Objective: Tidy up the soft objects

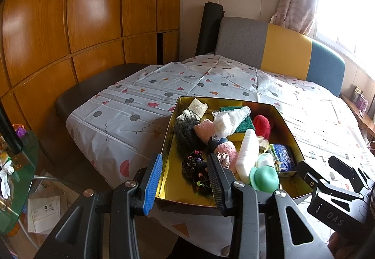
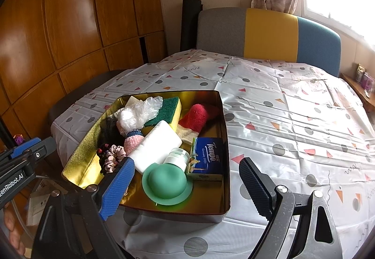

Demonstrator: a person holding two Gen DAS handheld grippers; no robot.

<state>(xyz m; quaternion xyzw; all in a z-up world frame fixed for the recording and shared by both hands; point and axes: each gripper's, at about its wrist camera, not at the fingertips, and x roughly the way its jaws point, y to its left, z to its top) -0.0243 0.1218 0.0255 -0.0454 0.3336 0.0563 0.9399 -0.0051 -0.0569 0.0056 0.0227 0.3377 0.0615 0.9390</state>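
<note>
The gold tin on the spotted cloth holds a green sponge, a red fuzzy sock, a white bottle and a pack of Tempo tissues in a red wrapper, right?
Nearly. The Tempo tissue pack is blue, not red, as the right wrist view shows. The rest holds: the gold tin on the spotted cloth holds a green sponge, a red fuzzy sock and a white bottle.

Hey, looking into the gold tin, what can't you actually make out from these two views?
- Pink sock, left wrist view: lower part hidden behind a gripper finger.
- Scrunchies, right wrist view: partly behind the blue finger pad.
- Tin floor under the pile: covered.
- Windowsill items: too small.
</note>
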